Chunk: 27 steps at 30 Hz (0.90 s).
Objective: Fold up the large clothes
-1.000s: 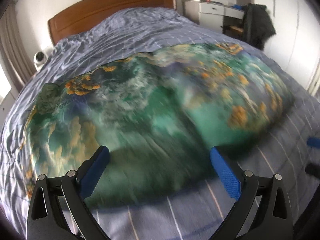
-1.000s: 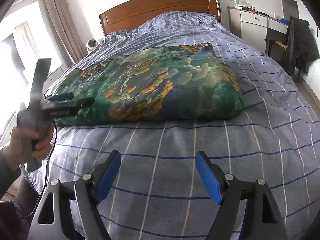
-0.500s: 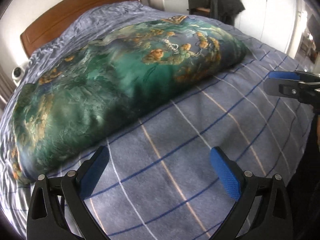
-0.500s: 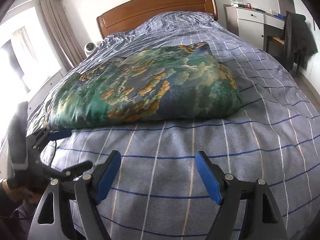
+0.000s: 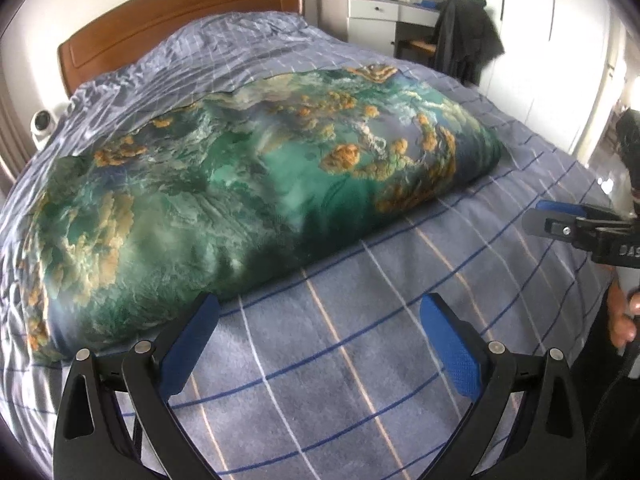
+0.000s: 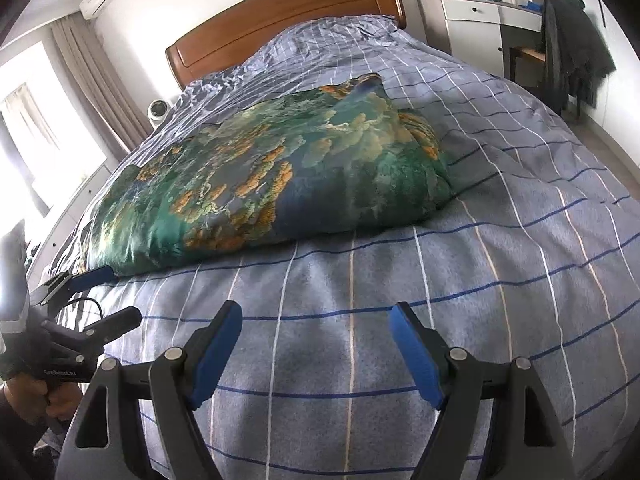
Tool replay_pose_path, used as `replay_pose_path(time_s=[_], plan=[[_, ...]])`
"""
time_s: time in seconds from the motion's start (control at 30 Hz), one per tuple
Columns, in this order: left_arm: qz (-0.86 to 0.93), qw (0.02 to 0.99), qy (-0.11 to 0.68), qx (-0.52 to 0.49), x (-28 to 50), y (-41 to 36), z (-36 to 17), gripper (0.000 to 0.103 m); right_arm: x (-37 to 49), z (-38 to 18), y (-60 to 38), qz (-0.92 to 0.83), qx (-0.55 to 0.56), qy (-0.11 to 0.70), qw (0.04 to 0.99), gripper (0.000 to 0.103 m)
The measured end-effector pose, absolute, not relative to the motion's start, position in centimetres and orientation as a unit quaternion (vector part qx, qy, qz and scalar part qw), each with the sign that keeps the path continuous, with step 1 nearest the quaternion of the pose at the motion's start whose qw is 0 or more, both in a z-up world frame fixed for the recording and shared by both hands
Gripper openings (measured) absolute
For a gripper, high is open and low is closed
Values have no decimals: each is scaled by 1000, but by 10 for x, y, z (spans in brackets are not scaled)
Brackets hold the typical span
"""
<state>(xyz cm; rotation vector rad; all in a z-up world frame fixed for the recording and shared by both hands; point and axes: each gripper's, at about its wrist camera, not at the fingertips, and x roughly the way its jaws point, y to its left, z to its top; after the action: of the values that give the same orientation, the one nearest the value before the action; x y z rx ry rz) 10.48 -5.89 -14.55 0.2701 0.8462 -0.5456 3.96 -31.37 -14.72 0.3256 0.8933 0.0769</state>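
A large green, blue and orange patterned quilt (image 5: pixel 240 192) lies folded in a thick slab across the middle of the bed; it also shows in the right wrist view (image 6: pixel 264 176). My left gripper (image 5: pixel 320 320) is open and empty, just off the quilt's near edge above the bedspread. My right gripper (image 6: pixel 316 328) is open and empty, a short way back from the quilt's near edge. The right gripper shows at the right edge of the left wrist view (image 5: pixel 580 228). The left gripper shows at the lower left of the right wrist view (image 6: pixel 80 308), by the quilt's left corner.
The bed has a blue checked bedspread (image 6: pixel 500 240) and a wooden headboard (image 5: pixel 180 20). A white dresser (image 5: pixel 360 20) and a chair draped with a dark coat (image 5: pixel 464 44) stand at the back right. A small white camera (image 5: pixel 42 124) sits left of the bed.
The left gripper has pulled back from over the quilt to its near edge and swung its view around. The right gripper has tilted slightly and stays open.
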Motion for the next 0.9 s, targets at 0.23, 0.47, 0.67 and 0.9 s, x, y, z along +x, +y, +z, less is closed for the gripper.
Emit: replay_pose_path(time_s=[0.23, 0.47, 0.67, 0.9], plan=[[-271, 872, 400, 80, 134, -67, -136, 101, 58, -134, -347, 1, 164, 416, 894, 80], [-257, 878, 392, 102, 172, -105, -149, 101, 99, -150, -403, 2, 285, 415, 864, 85], [-267, 861, 409, 140, 178, -111, -157, 102, 142, -195, -410, 15, 381, 418, 825, 93], [-317, 844, 428, 60, 197, -74, -83, 101, 138, -174, -396, -5, 365, 353, 861, 33]])
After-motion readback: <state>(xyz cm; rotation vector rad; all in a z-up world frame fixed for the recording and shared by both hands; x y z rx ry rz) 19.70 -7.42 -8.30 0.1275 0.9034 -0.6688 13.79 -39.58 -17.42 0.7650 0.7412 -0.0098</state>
